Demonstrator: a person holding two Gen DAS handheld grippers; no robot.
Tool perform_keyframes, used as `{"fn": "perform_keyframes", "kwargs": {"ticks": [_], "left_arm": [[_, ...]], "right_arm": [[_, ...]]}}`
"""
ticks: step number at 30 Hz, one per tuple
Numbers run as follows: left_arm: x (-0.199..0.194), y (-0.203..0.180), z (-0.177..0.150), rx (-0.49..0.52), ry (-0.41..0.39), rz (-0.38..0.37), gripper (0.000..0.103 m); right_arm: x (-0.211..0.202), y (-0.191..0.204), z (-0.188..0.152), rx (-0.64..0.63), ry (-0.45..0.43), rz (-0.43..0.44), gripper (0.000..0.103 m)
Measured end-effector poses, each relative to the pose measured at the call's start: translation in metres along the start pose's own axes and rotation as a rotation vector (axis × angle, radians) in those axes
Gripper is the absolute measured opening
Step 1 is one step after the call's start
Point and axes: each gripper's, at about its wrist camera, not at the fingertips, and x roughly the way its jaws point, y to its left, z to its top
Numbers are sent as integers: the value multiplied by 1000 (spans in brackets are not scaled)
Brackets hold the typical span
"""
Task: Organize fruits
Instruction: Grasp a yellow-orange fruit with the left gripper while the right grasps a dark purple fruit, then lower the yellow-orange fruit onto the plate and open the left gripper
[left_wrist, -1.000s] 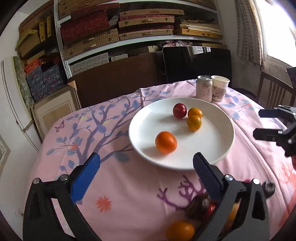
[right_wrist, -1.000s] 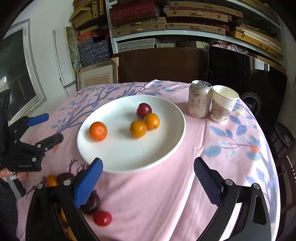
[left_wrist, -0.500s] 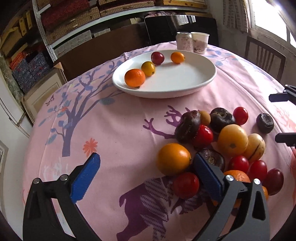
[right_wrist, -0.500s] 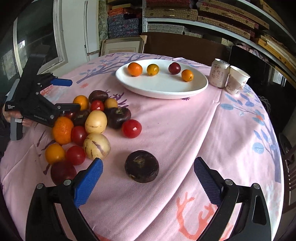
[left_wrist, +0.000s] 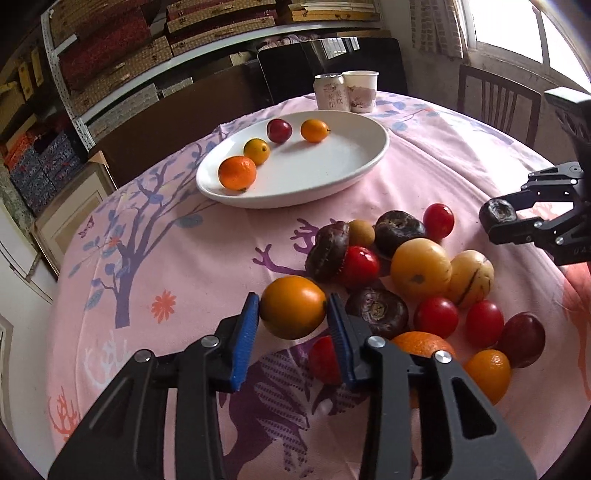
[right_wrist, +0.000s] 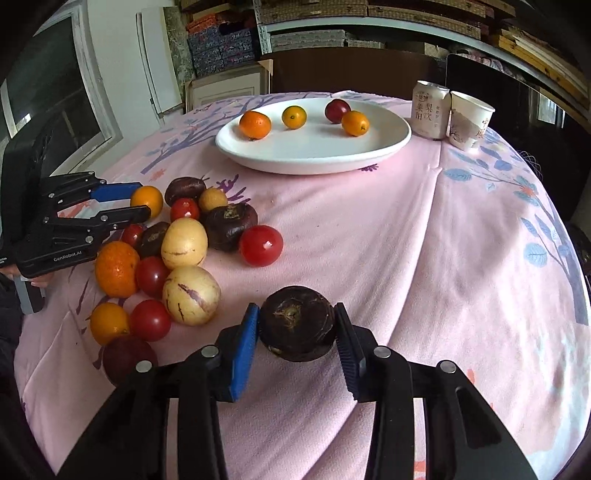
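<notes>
In the left wrist view, the left claw (left_wrist: 291, 314) is closing, its blue pads touching either side of a round orange fruit (left_wrist: 293, 307) at the near-left edge of the fruit pile (left_wrist: 421, 275) on the pink worktop (left_wrist: 177, 258). Farther back the white plate (left_wrist: 347, 162) carries three orange fruits and one dark red one. At the right edge the right claw (left_wrist: 498, 220) pinches a dark purple fruit (left_wrist: 496, 214).

In the right wrist view, the right claw (right_wrist: 295, 326) is closing on that dark purple fruit (right_wrist: 297, 323), pads against both its sides, apart from the pile (right_wrist: 181, 243) on the left. The left claw (right_wrist: 138, 199) brackets the orange fruit (right_wrist: 147, 199) at the pile's far-left edge. A can (right_wrist: 430, 110) and paper cup (right_wrist: 469, 120) stand just right of the plate (right_wrist: 314, 151).
</notes>
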Motion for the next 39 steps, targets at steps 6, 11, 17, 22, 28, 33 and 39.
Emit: {"fn": "perform_keyframes", "kwargs": {"ticks": [6, 11, 17, 22, 28, 33, 39], "left_arm": [[-20, 16, 19, -53, -57, -2, 37], [-15, 33, 54, -168, -85, 3, 37], [3, 33, 72, -237, -97, -59, 37], [11, 37, 76, -259, -97, -48, 37], [12, 46, 91, -307, -166, 13, 37], [19, 39, 89, -277, -152, 52, 37], [25, 35, 86, -265, -129, 46, 37]], "right_arm": [[-19, -1, 21, 5, -52, -56, 41], [-24, -2, 64, 2, -140, -83, 41], [-13, 2, 91, -1, -178, -45, 41], [2, 11, 95, -12, -164, -32, 41], [15, 7, 107, 29, -181, -41, 41], [22, 6, 109, 27, -177, -55, 41], [21, 4, 111, 46, -182, -46, 41]]}}
